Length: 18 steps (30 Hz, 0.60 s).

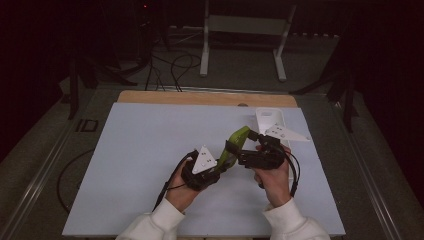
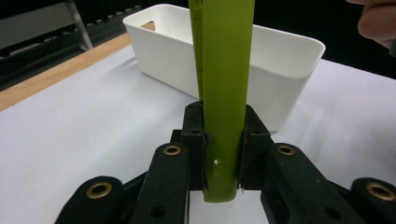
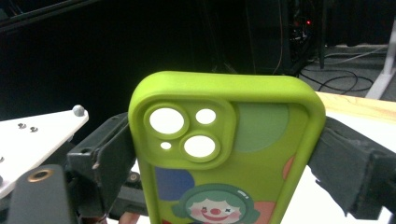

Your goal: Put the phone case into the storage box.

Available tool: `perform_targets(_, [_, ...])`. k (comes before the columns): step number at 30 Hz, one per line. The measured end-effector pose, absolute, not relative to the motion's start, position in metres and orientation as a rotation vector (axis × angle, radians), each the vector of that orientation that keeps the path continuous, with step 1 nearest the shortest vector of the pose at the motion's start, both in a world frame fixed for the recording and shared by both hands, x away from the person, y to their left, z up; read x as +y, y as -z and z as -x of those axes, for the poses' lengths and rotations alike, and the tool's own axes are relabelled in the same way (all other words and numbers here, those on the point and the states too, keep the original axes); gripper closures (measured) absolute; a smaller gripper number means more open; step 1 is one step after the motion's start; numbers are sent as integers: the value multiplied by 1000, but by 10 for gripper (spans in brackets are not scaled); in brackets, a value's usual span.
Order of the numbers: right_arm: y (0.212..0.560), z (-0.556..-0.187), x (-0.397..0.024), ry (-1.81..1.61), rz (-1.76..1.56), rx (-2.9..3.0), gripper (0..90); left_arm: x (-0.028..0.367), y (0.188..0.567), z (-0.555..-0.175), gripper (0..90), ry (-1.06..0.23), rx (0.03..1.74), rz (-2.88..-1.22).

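- The left gripper (image 2: pixel 223 156) is clamped on the edges of a lime-green soft phone case (image 2: pixel 225 93) with a clown print, held above the white table (image 1: pixel 145 165).
- The right gripper (image 1: pixel 235 146) clamps the case's sides too.
- A white plastic bin (image 2: pixel 275 65) sits far right.

gripper (image 1: pixel 226 161): black, brass rivets | plates: grey, three-cornered, screwed | cables: black | sleeves (image 1: pixel 159 220): white

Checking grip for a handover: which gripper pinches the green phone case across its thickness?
The left gripper: its jaws press the green phone case front and back. The right gripper spans its width, on the side edges.
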State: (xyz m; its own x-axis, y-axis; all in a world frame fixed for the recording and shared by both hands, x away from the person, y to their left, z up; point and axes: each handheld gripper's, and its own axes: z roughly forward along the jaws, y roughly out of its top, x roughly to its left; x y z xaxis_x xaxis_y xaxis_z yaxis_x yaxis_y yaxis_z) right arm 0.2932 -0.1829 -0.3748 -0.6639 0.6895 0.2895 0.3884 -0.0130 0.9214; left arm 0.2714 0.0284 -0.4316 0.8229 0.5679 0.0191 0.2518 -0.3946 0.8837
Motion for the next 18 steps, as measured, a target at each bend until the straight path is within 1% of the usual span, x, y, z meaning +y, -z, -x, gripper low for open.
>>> perform_targets(6, [376, -293, -181, -1738, -1149, 1998, 136, 25, 435, -271, 773, -360, 612, -1991])
perform_targets(18, [377, -291, -179, -1732, -1153, 1980, 138, 22, 436, -269, 772, -353, 597, -2002])
